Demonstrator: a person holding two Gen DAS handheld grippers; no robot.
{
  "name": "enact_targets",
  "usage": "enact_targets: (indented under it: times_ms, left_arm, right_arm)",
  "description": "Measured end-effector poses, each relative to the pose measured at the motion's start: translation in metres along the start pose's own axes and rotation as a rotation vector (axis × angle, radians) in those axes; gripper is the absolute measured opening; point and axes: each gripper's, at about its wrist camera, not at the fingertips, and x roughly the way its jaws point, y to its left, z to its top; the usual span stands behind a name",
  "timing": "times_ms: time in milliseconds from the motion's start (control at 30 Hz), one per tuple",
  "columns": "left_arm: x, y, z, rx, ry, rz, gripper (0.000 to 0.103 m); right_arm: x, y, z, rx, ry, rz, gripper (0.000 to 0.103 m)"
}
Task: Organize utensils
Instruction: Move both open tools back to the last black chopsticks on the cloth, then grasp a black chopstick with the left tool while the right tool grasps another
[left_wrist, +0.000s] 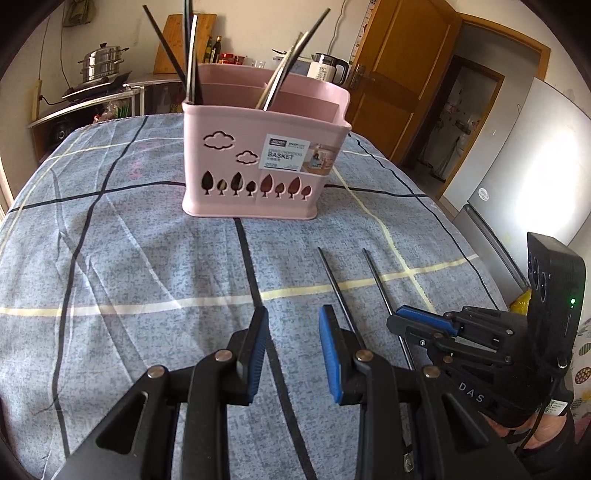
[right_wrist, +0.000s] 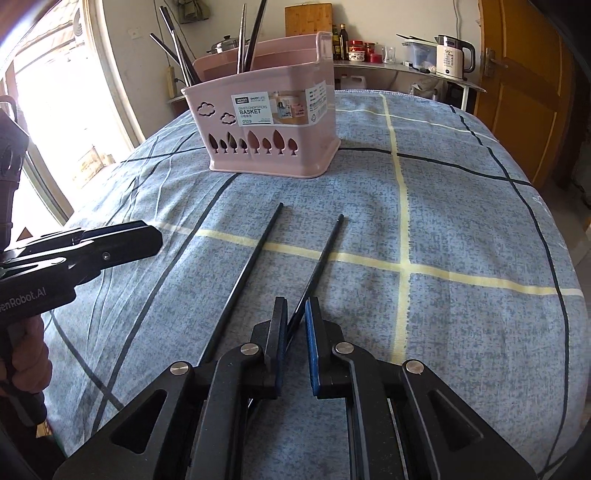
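A pink chopstick basket (left_wrist: 258, 155) stands on the blue checked tablecloth and holds several dark chopsticks upright; it also shows in the right wrist view (right_wrist: 273, 122). Two black chopsticks lie on the cloth: a left one (right_wrist: 245, 269) and a right one (right_wrist: 319, 266), also seen in the left wrist view (left_wrist: 334, 284) (left_wrist: 378, 280). My right gripper (right_wrist: 295, 332) straddles the right chopstick near its close end, jaws narrowly apart around it. My left gripper (left_wrist: 293, 350) is open and empty, just left of the chopsticks.
The table edge curves off on all sides. Behind it are a counter with a kettle (right_wrist: 452, 55), bottles and a steel pot (left_wrist: 101, 61), a wooden door (left_wrist: 402, 74) and a fridge (left_wrist: 524, 177).
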Motion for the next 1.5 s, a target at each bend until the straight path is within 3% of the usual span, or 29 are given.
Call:
enact_targets:
  times_ms: [300, 433, 600, 700, 767, 967, 1100, 1267, 1400, 1500]
  left_arm:
    - [0.04, -0.028, 0.013, 0.029, 0.081, -0.039, 0.03]
    - [0.058, -0.037, 0.016, 0.043, 0.116, -0.015, 0.03]
    - [0.062, -0.053, 0.014, 0.118, 0.096, 0.041, 0.029]
    - [0.063, -0.055, 0.013, 0.154, 0.098, 0.079, 0.015]
    - [0.061, -0.051, 0.012, 0.141, 0.111, 0.069, 0.012]
    - [0.05, -0.037, 0.009, 0.055, 0.152, 0.034, 0.012]
    - [0.044, -0.034, 0.005, -0.007, 0.177, -0.006, 0.025]
    - [0.047, -0.045, 0.002, 0.031, 0.159, 0.03, 0.026]
    - [0.051, -0.051, 0.002, 0.07, 0.141, 0.085, 0.011]
    - [0.053, -0.05, 0.004, 0.08, 0.14, 0.086, 0.01]
  right_arm:
    - [-0.01, -0.031, -0.004, 0.026, 0.006, -0.036, 0.01]
    - [-0.013, -0.041, -0.004, 0.051, 0.004, -0.049, 0.01]
    - [-0.011, -0.045, 0.002, 0.073, -0.001, -0.074, 0.01]
    - [-0.005, -0.047, 0.007, 0.091, 0.015, -0.088, 0.01]
    - [-0.003, -0.045, 0.009, 0.09, 0.02, -0.095, 0.01]
    - [-0.001, -0.041, 0.011, 0.085, 0.032, -0.11, 0.013]
    - [-0.002, -0.042, 0.01, 0.088, 0.033, -0.109, 0.013]
    - [-0.002, -0.039, 0.008, 0.068, 0.034, -0.12, 0.013]
    - [-0.003, -0.036, 0.008, 0.053, 0.036, -0.137, 0.011]
    - [-0.003, -0.035, 0.008, 0.049, 0.038, -0.138, 0.01]
